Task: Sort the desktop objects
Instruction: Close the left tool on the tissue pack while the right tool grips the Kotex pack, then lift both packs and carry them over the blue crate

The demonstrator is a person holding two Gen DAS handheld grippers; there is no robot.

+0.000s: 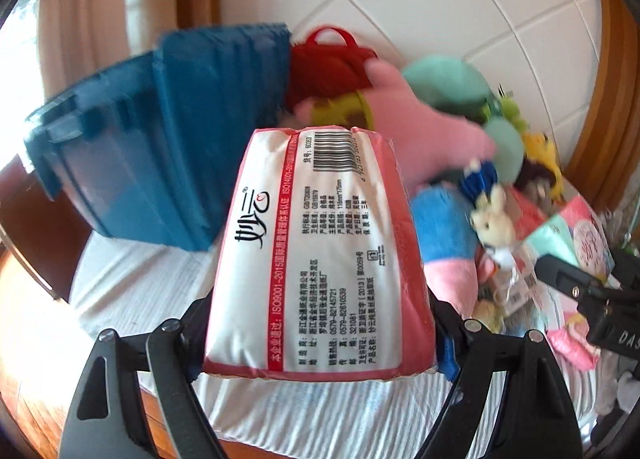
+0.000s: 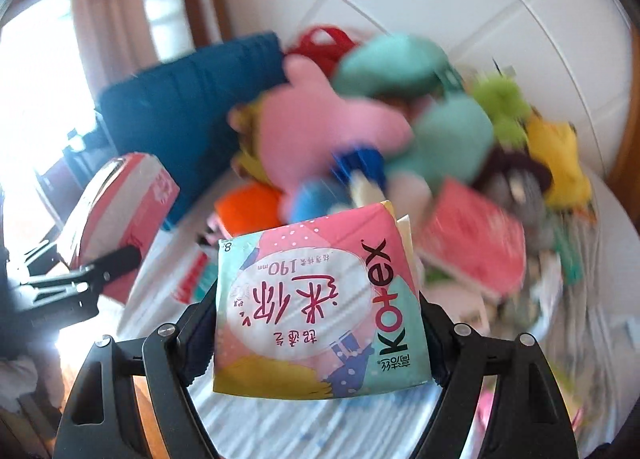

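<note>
My left gripper (image 1: 316, 323) is shut on a pink and white tissue pack (image 1: 320, 251), held above the white cloth. My right gripper (image 2: 318, 333) is shut on a pastel Kotex pad pack (image 2: 320, 311). Each gripper shows in the other's view: the right one (image 1: 576, 283) with its pad pack (image 1: 576, 235) at the right edge, the left one (image 2: 92, 279) with the tissue pack (image 2: 116, 215) at the left. A blue storage bin (image 1: 152, 147) lies tilted at the back left; it also shows in the right wrist view (image 2: 192, 107).
A heap of plush toys fills the back: a pink one (image 1: 416, 119), a teal one (image 1: 444, 83), a small rabbit (image 1: 494, 219), a yellow one (image 2: 560, 163). A red bag (image 1: 332, 63), another pink pack (image 2: 476, 235) and an orange item (image 2: 248, 207) lie among them. White wall behind.
</note>
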